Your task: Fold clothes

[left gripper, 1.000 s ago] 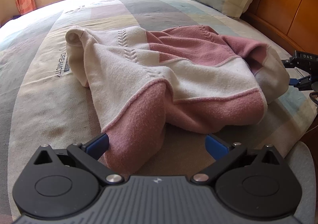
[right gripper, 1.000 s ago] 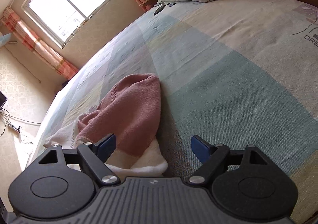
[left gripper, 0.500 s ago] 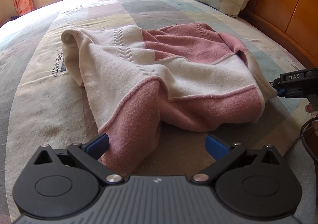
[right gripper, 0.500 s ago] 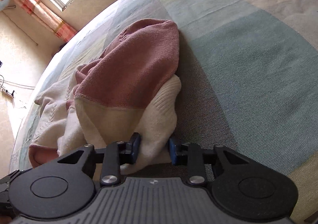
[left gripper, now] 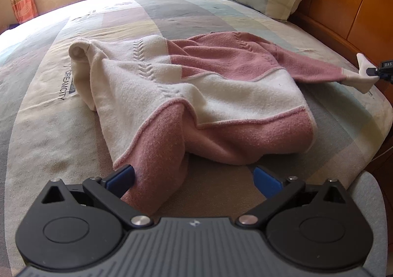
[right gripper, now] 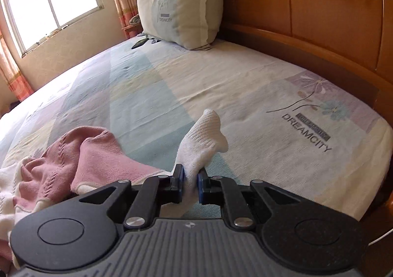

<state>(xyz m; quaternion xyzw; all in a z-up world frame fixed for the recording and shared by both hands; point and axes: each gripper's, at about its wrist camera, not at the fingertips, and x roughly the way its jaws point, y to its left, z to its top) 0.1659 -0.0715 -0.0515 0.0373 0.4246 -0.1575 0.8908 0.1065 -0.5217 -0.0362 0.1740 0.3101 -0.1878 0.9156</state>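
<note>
Near the headboard-side edge of the bed (right gripper: 245, 95), the white cuff (right gripper: 203, 139) of the sweater (left gripper: 196, 85) is clamped between the pads of the right gripper (right gripper: 191, 185), whose jaws have just been closing; the pink sleeve (left gripper: 316, 70) is drawn out taut toward that edge. Across the middle of the bed the sweater body is left crumpled. Its pink hem is straddled by the left gripper (left gripper: 194, 177), jaws wide apart, nothing pinched.
</note>
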